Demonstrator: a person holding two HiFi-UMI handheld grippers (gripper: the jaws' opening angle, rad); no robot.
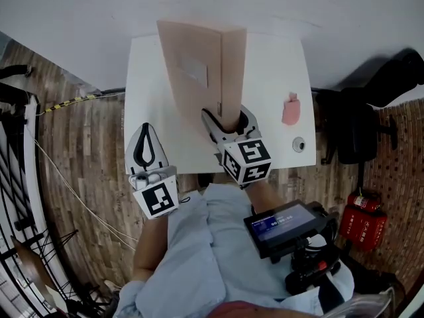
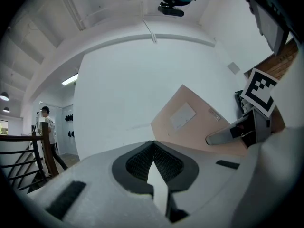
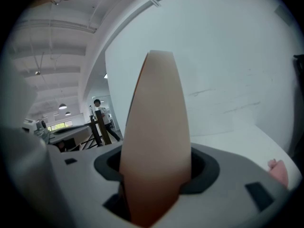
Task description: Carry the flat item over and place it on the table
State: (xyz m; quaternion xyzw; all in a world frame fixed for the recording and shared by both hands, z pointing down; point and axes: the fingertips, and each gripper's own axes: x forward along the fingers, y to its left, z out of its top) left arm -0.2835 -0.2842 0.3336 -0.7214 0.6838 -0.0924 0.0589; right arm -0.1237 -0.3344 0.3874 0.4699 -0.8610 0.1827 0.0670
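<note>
— Benches?
— One white bench (image 1: pixel 278 58).
— Flat items?
— One beige flat item (image 1: pixel 199 71).
— Grippers?
— Two: left gripper (image 1: pixel 146 127) and right gripper (image 1: pixel 228 119). Marker cubes, also two: left marker cube (image 1: pixel 161 199), right marker cube (image 1: pixel 248 161).
— Loose pieces on the bench?
— Two: one pink object (image 1: pixel 290 109), one small round metal object (image 1: pixel 299 144).
— Off the bench?
— One black chair (image 1: pixel 358 134), one screen device (image 1: pixel 285 225). Red canisters (image 1: pixel 363 220): number unclear.

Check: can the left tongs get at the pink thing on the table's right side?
Probably not directly: the right tongs and the flat board they hold stand between the left tongs and the pink thing.
</note>
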